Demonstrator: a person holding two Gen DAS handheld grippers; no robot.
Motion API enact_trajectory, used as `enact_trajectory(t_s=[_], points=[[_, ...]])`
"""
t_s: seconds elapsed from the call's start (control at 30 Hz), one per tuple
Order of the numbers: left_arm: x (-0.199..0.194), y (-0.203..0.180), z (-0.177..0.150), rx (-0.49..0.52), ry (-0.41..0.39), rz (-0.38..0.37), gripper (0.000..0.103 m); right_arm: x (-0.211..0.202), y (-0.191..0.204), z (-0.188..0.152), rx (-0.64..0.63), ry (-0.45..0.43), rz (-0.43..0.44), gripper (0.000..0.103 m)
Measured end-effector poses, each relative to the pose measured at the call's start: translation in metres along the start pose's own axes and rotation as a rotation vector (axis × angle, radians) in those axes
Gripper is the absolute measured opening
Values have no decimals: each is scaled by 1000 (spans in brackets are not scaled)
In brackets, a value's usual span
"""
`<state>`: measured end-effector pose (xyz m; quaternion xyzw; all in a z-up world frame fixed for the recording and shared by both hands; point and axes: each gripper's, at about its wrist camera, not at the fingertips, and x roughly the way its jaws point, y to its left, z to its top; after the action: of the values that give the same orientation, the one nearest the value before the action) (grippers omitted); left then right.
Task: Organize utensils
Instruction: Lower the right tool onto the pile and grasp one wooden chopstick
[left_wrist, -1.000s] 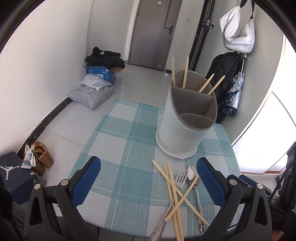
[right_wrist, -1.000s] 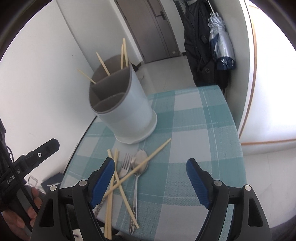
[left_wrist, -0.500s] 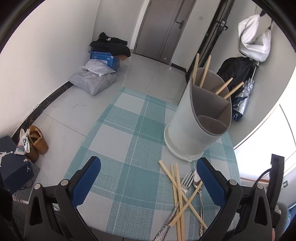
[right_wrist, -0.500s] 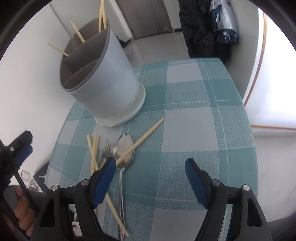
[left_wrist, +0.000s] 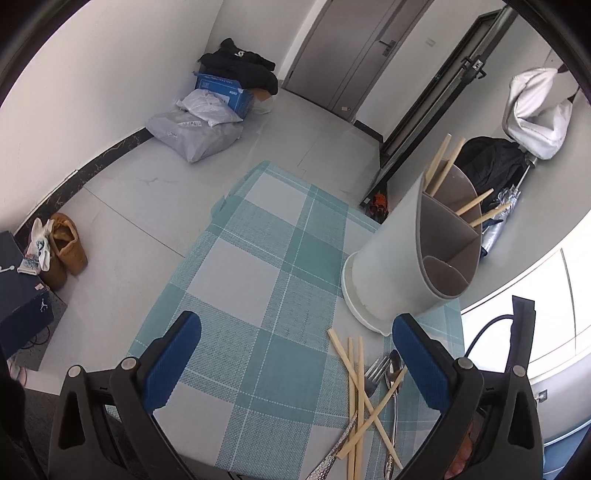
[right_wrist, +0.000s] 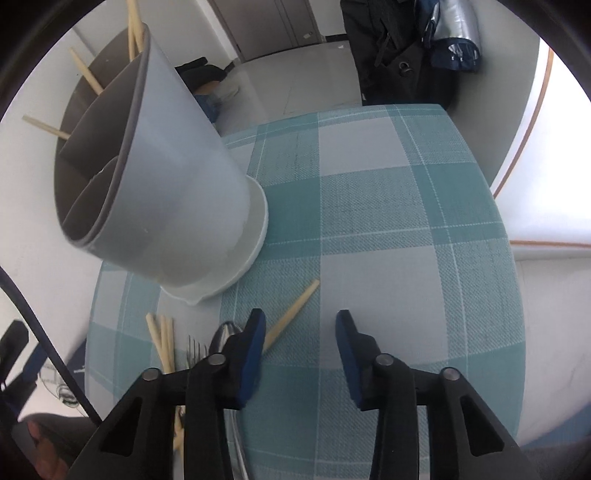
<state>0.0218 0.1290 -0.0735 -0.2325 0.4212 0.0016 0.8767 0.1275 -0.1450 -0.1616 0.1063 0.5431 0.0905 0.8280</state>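
— Chopsticks, how are they seen from the left wrist?
— Pale wooden chopsticks are seen crossed over a steel fork and spoon on the teal checked tablecloth, beside the grey divided plastic holder. The left gripper is spread wide, empty.
— And from the right wrist?
— Only one chopstick tip is shown clearly. The right gripper has just been closing, with nothing pinched.

One tall grey plastic utensil holder stands with four pale wooden chopsticks in it. Four more loose wooden chopsticks, one silver metal fork and one silver metal spoon lie on the one teal checked tablecloth.
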Motion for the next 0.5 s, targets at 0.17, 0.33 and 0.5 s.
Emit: enact_trajectory(t_s=[0.17,0.33,0.5], points=[[-2,5,5,-25,-5,2,102,9,14,9,-18,17,-85,27],[-4,4,7,-3,-21,28,102,14,26,11,-66,-8,-188,10],[-5,8,8,-7,-22,36,102,14,21,14,-20,-40,-199,4]])
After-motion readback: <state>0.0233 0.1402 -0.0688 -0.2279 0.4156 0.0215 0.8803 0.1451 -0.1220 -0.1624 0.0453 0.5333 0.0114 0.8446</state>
